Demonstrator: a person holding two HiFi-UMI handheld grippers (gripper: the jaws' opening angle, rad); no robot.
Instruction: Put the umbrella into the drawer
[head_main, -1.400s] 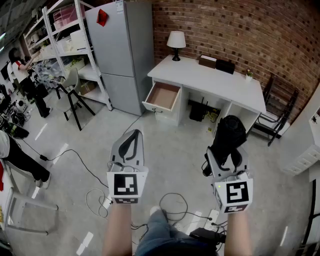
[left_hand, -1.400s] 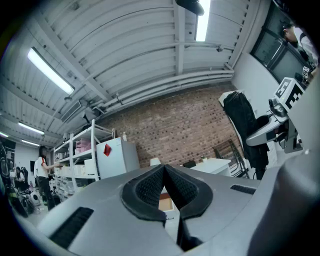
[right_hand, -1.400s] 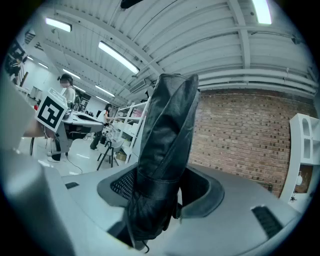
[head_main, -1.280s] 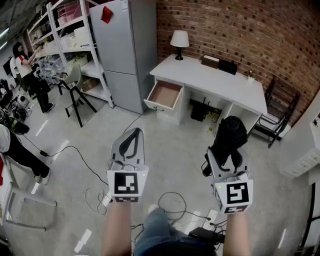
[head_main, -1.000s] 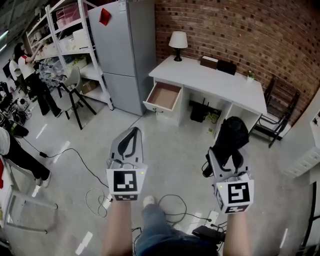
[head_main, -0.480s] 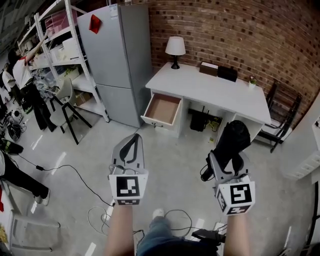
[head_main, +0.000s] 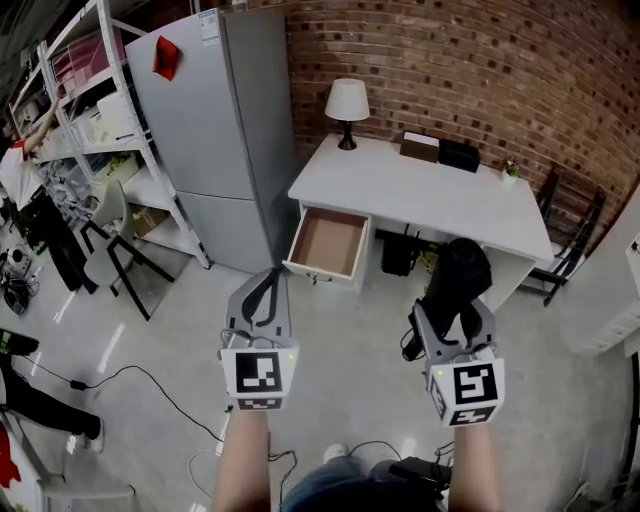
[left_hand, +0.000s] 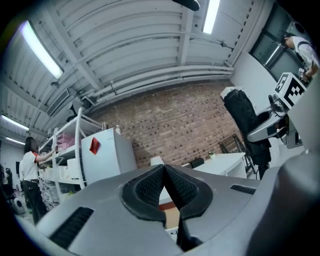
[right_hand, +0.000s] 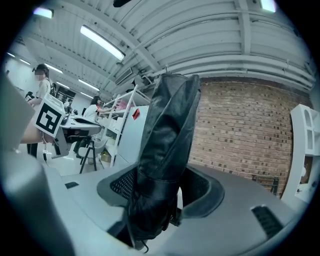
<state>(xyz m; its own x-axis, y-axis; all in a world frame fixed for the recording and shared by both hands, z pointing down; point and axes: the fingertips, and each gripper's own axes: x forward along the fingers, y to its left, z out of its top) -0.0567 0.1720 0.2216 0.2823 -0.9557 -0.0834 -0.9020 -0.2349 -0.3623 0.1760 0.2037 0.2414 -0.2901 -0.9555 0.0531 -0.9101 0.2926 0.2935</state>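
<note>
Held a folded black umbrella (right_hand: 167, 150) in the right tongs (right_hand: 161, 186): pinched low on its sleeve between the two dark pads (right_hand: 122, 184), with the rest standing up past the tips and a thin cord (right_hand: 142, 247) dangling beneath. Had the left tongs (left_hand: 164, 172) pressed together tip to tip, gripping nothing.

Showed only in the head view: both tongs side by side over the grey floor (head_main: 340, 340). Ahead of them, a white desk (head_main: 420, 190) against the brick wall (head_main: 450, 60), its left drawer (head_main: 330, 243) pulled open with the brown bottom showing. Found the umbrella well apart from that drawer, to its right in that view and not in it. Found there, too, a table lamp (head_main: 346, 105) on the desk's left corner, a brown box (head_main: 420, 147) and a black box (head_main: 460, 155) near the back edge, and a grey fridge (head_main: 215, 130) just left of the desk.

Caught the ribbed ceiling (left_hand: 150, 45) and its strip lights (left_hand: 40, 50) in the two gripper views only. Gave, in the left gripper view, the umbrella from the side, upright at the far right. Gave, in the right gripper view, the marker cube (right_hand: 48, 117) of the left tongs at the far left, but nothing of the drawer.
</note>
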